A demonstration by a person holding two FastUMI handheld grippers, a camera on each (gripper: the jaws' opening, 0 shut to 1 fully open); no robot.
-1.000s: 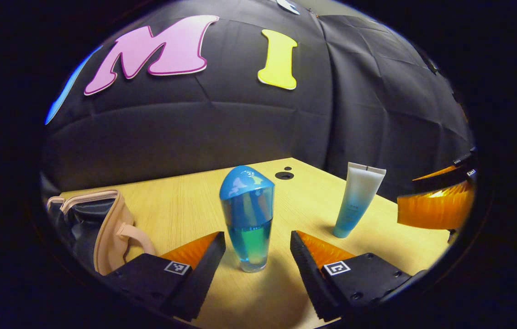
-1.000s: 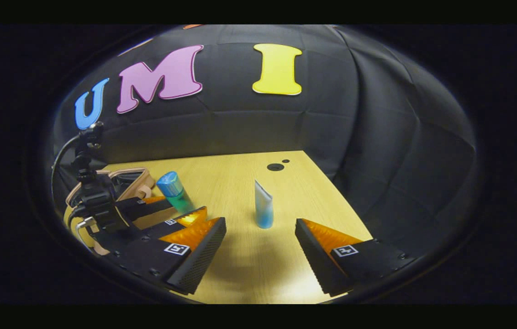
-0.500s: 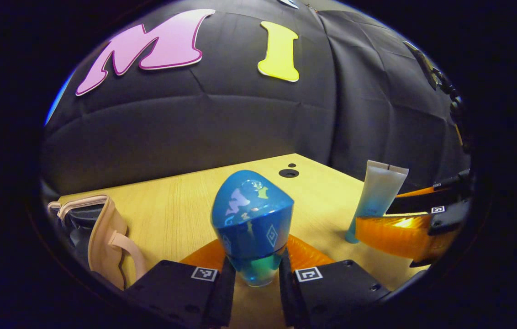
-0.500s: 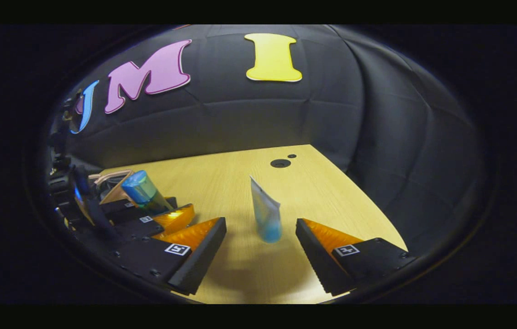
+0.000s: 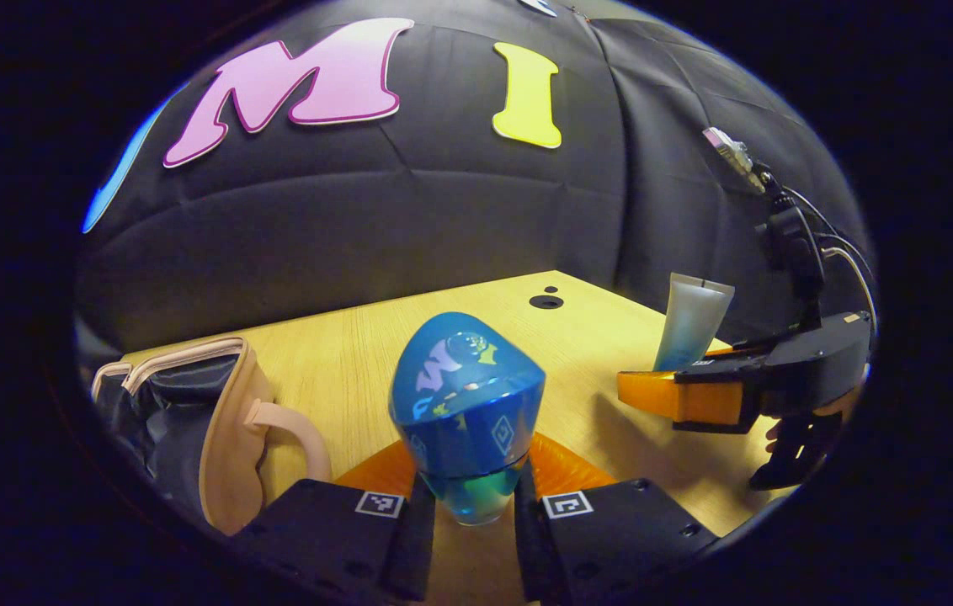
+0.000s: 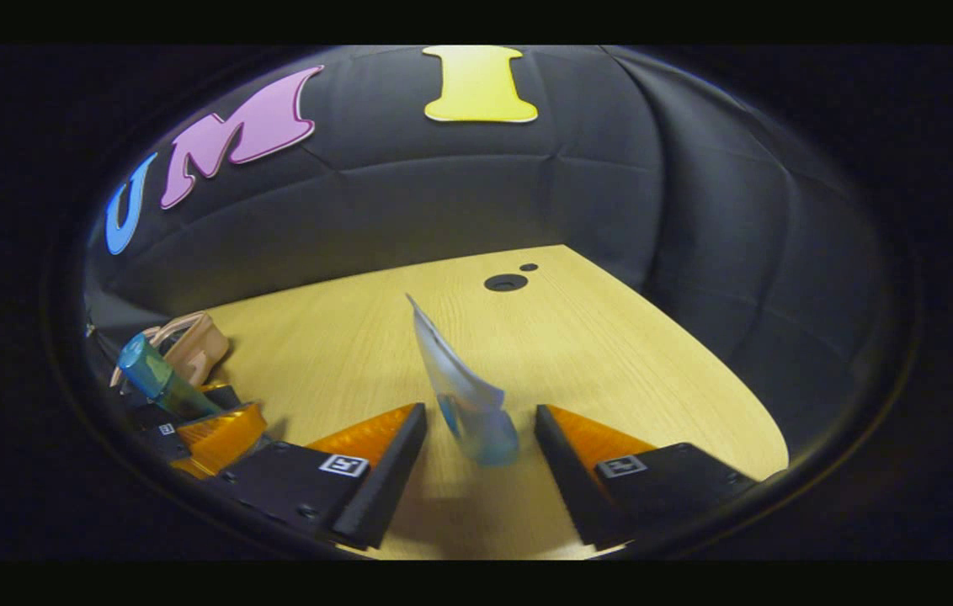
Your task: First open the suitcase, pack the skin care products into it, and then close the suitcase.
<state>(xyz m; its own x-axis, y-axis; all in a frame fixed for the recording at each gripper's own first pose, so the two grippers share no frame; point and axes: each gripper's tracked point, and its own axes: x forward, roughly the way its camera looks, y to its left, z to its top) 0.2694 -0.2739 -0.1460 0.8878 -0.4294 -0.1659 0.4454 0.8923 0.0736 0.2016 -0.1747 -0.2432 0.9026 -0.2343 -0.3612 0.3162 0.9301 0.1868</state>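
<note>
A blue bottle (image 5: 468,404) with green liquid stands on the wooden table (image 5: 342,353), and my left gripper (image 5: 472,515) is shut on its lower body. The open beige suitcase (image 5: 224,412) with a dark lining lies to its left. A pale blue tube (image 6: 468,396) stands tilted between the fingers of my right gripper (image 6: 479,418), which is open with small gaps on both sides. In the left gripper view the tube (image 5: 691,324) stands behind the right gripper (image 5: 687,396). The right gripper view has the bottle (image 6: 152,379), the left gripper (image 6: 211,425) and the suitcase (image 6: 194,345) at far left.
A round cable hole (image 6: 504,283) and a smaller one sit near the table's far edge (image 6: 611,353). Black cloth walls close the booth behind and to the right. A cable and mount (image 5: 788,236) rise above the right gripper.
My left gripper closed on the blue bottle about half a second ago and holds it still. My right gripper moved forward around the tube and its fingers narrowed slightly.
</note>
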